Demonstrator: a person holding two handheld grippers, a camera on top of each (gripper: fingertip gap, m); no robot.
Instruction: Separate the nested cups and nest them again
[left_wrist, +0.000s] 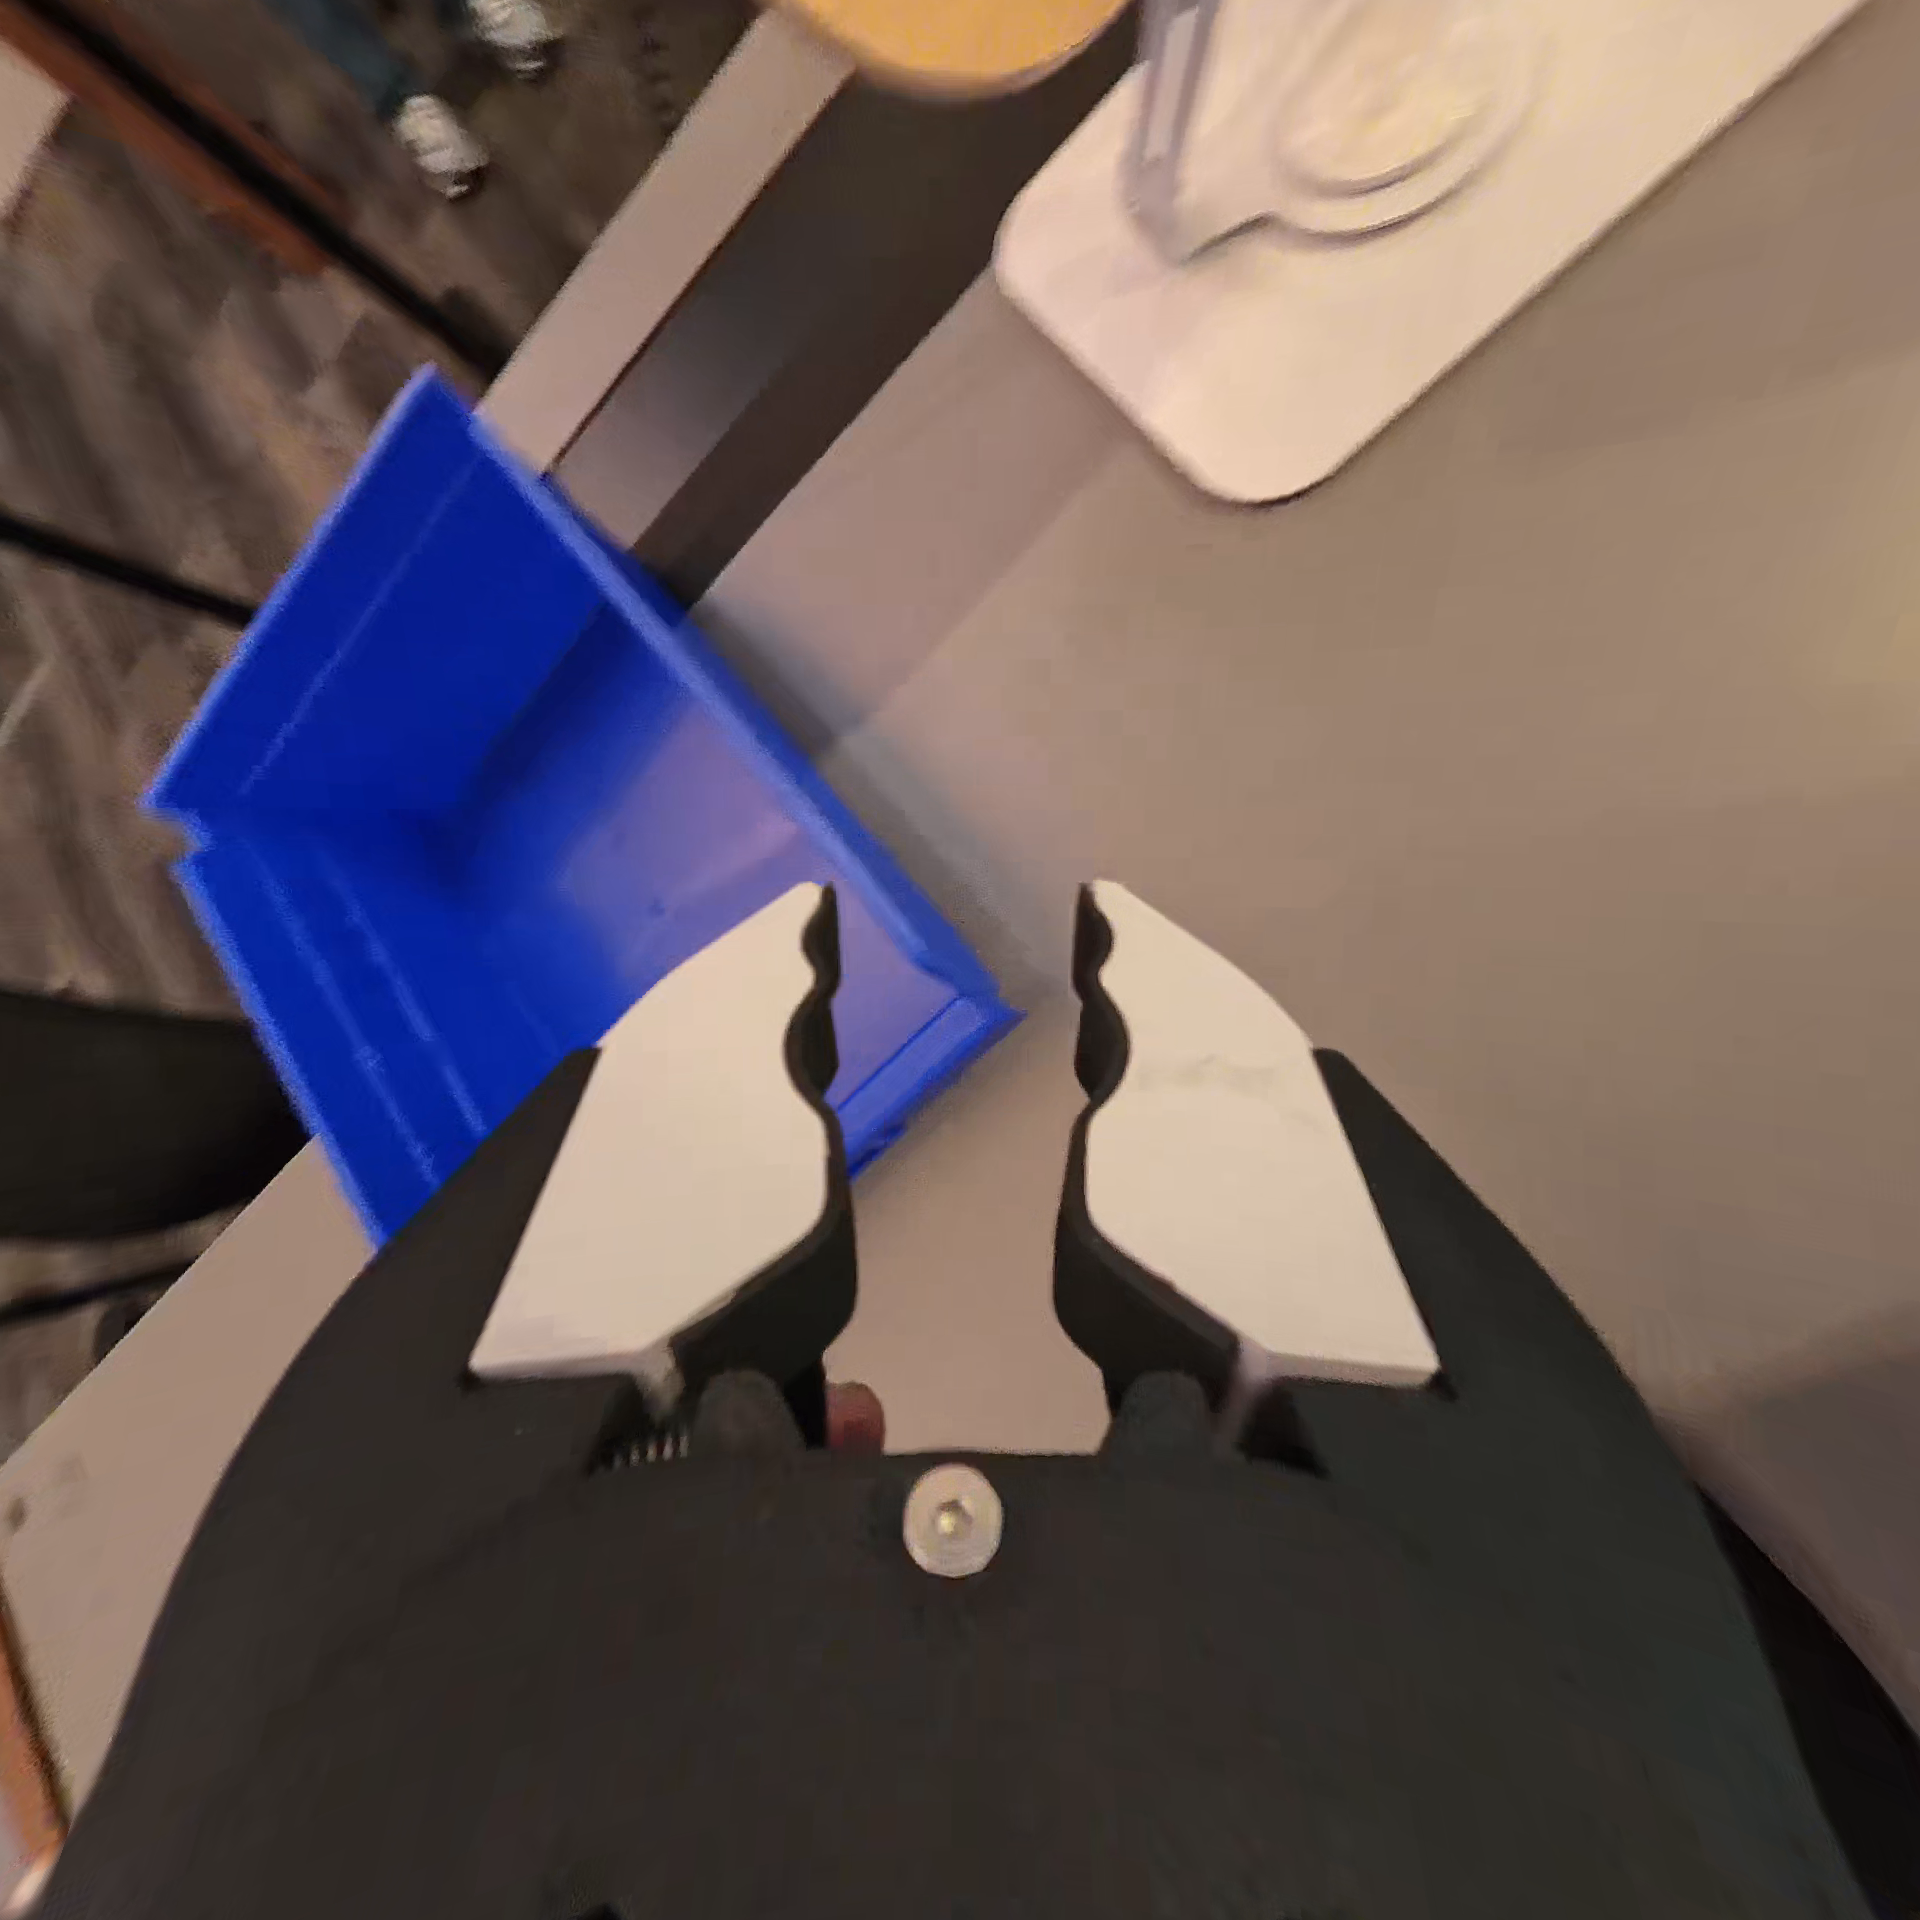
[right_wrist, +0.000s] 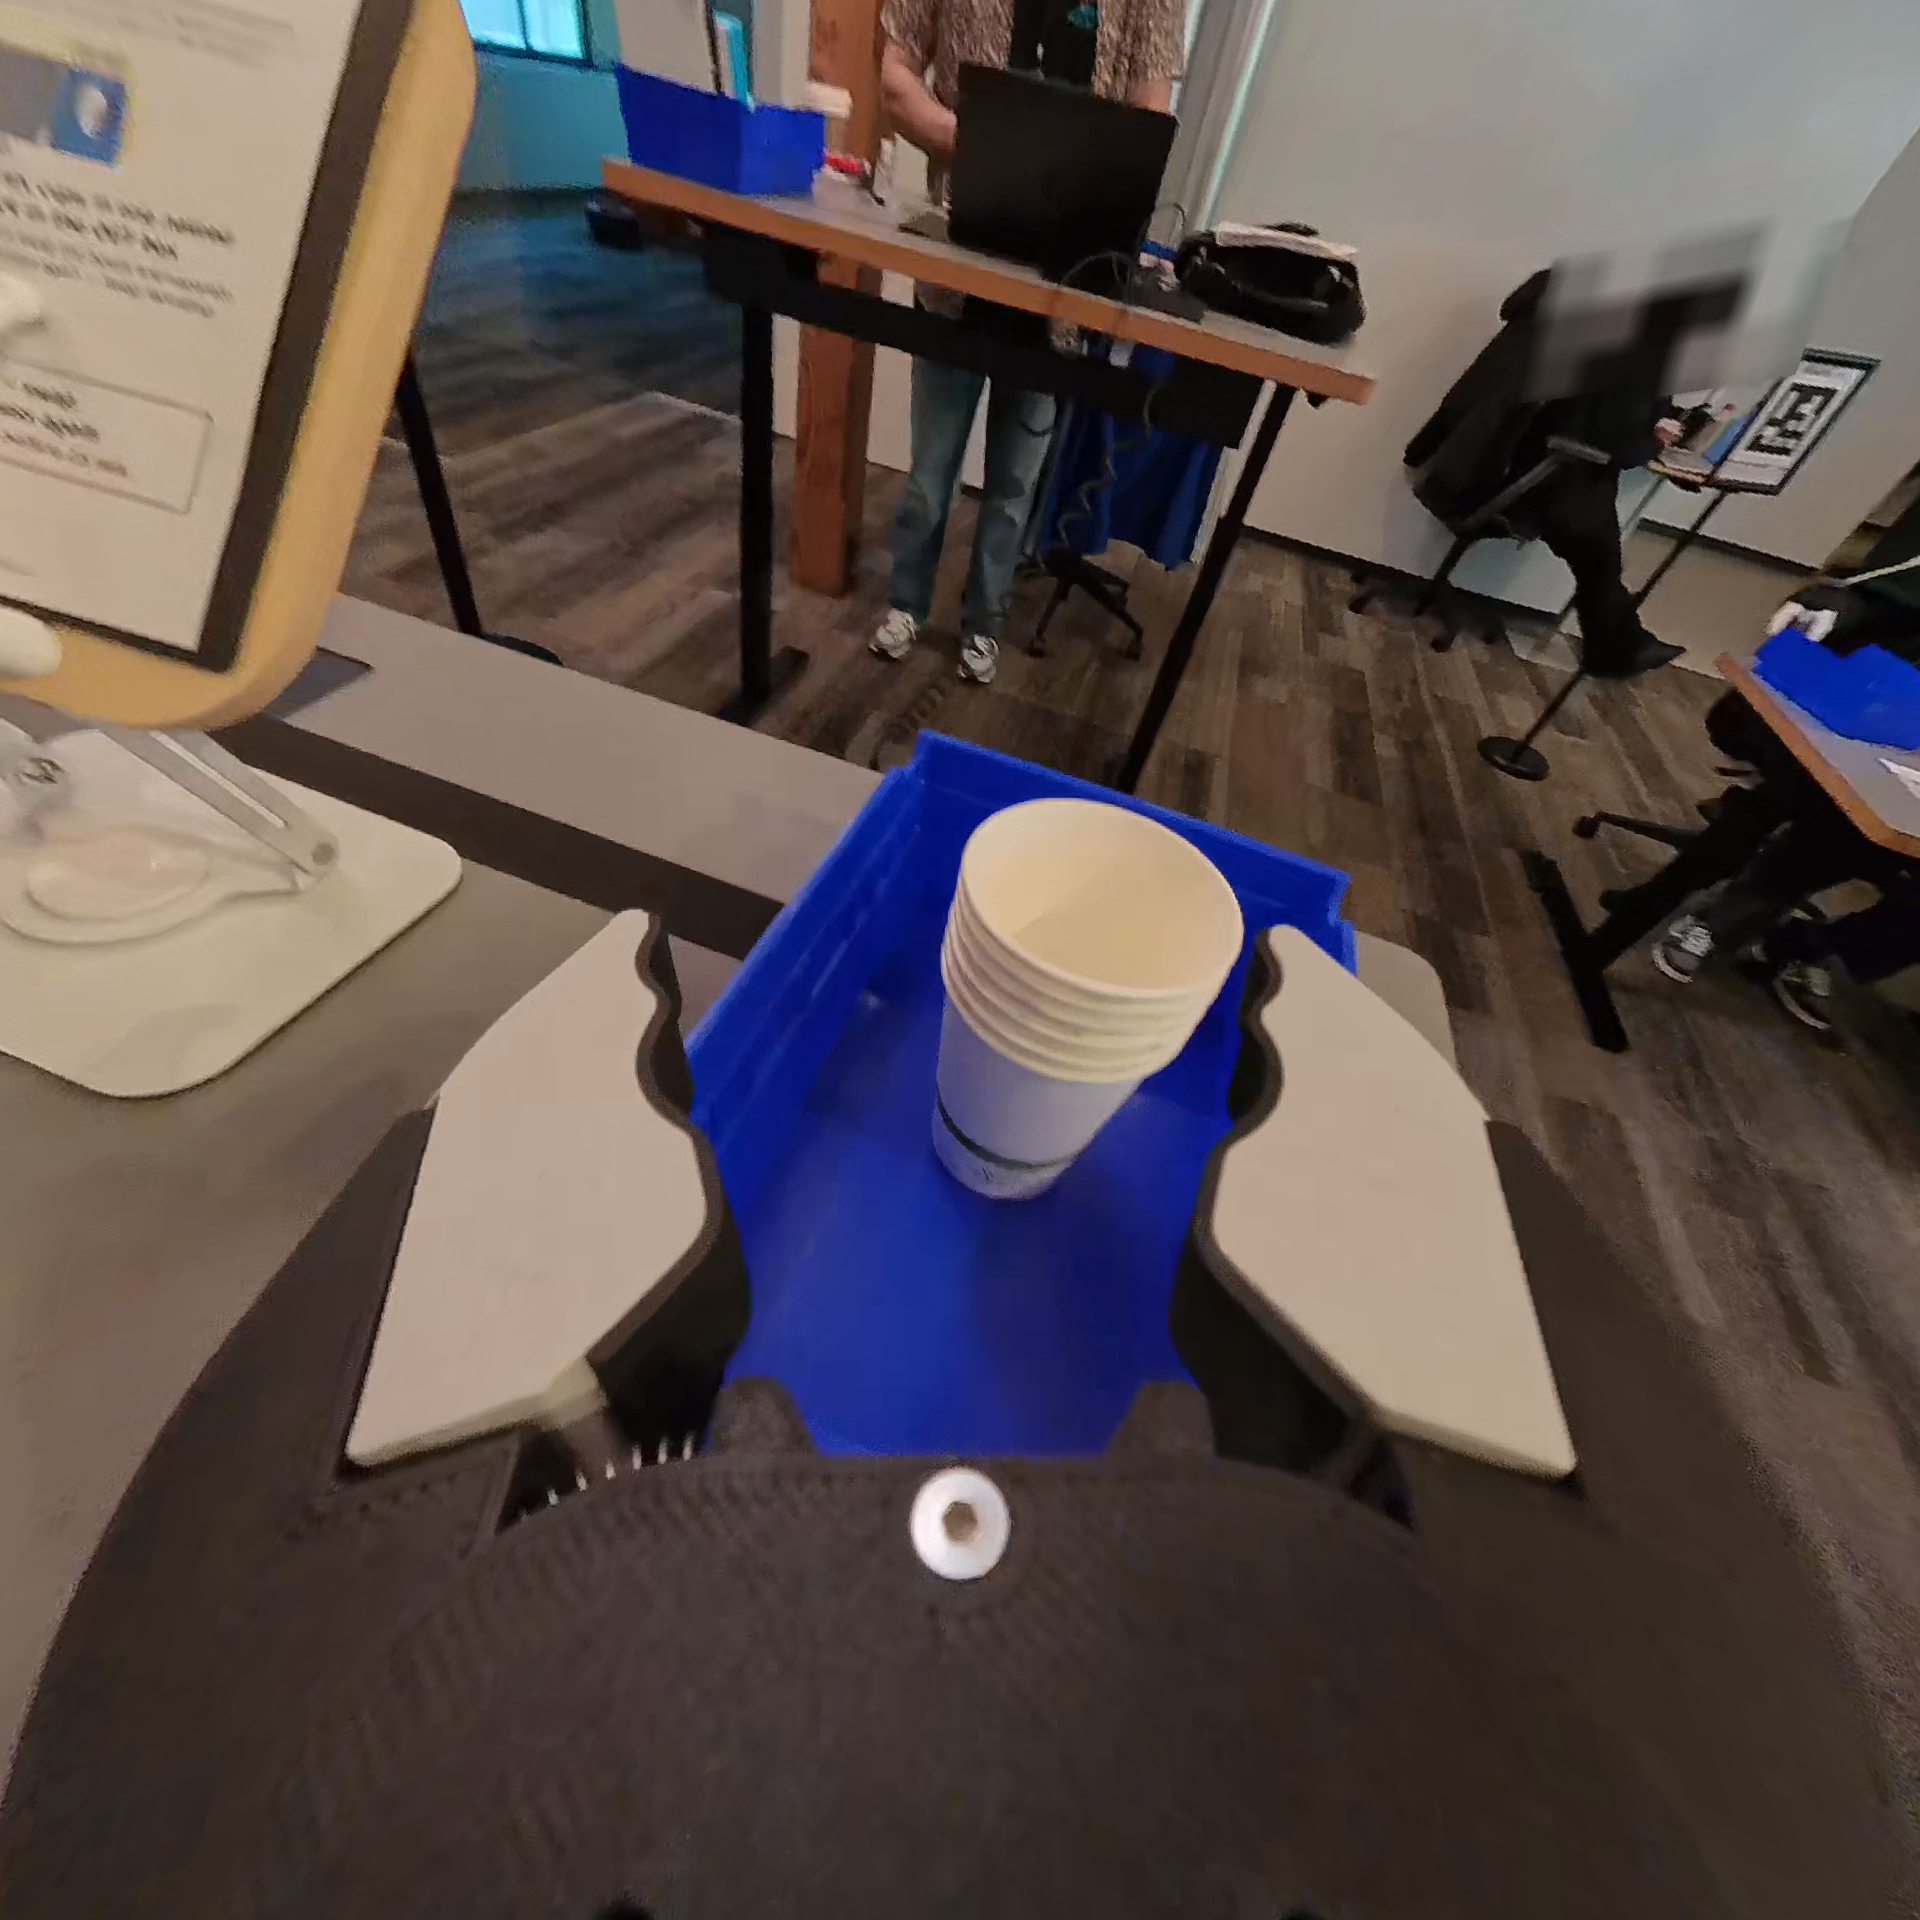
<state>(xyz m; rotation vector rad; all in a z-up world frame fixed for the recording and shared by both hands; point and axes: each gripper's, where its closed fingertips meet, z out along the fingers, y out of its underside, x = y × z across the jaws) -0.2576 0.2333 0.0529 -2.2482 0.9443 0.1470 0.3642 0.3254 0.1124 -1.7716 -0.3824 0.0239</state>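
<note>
Left wrist view, blurred, tilted. Left gripper (left_wrist: 954, 935) above a grey table (left_wrist: 1351, 883), jaws narrowly apart, nothing between them. Blue bin (left_wrist: 468, 831) to the left, at the table edge, its near corner just beyond the left fingertip (left_wrist: 800, 925); no cups visible inside from this angle. White stand base (left_wrist: 1299, 343) far right. Wood floor (left_wrist: 125, 436) beyond the table edge.

Right wrist view. Right gripper (right_wrist: 951, 956) spread wide, poised above the near end of the bin (right_wrist: 810, 997), gripping nothing. Stack of nested white paper cups (right_wrist: 1081, 966) upright inside the bin, toward its far right side, rims layered at the top; right fingertip (right_wrist: 1273, 966) just beside the rims, contact unclear. Tablet (right_wrist: 208, 312) on its base (right_wrist: 208, 935) at left on the table (right_wrist: 156, 1299). Farther off, a desk (right_wrist: 987, 281) with a laptop (right_wrist: 1060, 177) and a person (right_wrist: 956, 499) standing behind it; another person (right_wrist: 1590, 499) seated at far right.
</note>
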